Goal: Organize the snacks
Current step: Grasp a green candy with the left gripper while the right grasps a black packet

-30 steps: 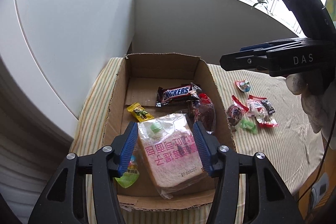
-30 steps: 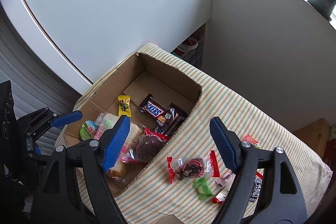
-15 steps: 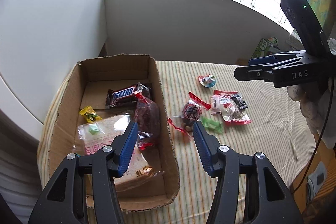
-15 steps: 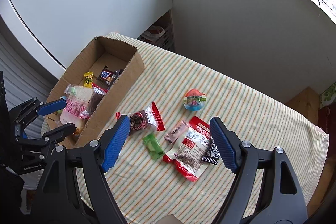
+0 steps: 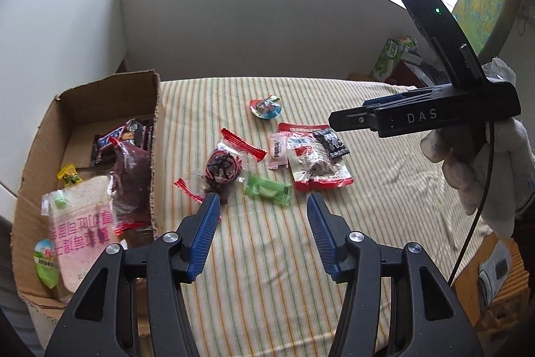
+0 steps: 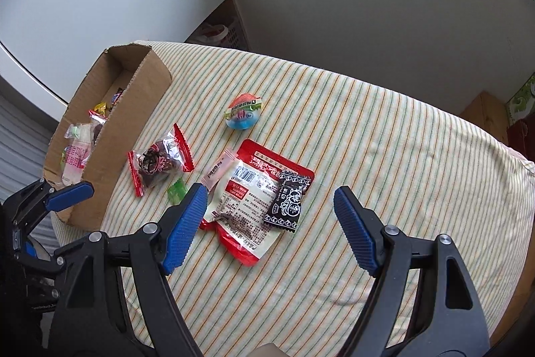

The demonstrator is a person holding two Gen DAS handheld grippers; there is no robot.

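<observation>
Lying loose on striped cloth (image 6: 367,129), crinkly snack packets (image 6: 254,189); both grippers' jaws spread, empty

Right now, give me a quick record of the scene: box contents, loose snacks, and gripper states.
box: cardboard box, table's left end
in box: Snickers bar, bread pack, dark red pack
loose on tablecloth: green candy, red-white pouch, black candy, round capsule
left gripper: open, empty
right gripper: open, empty
</observation>
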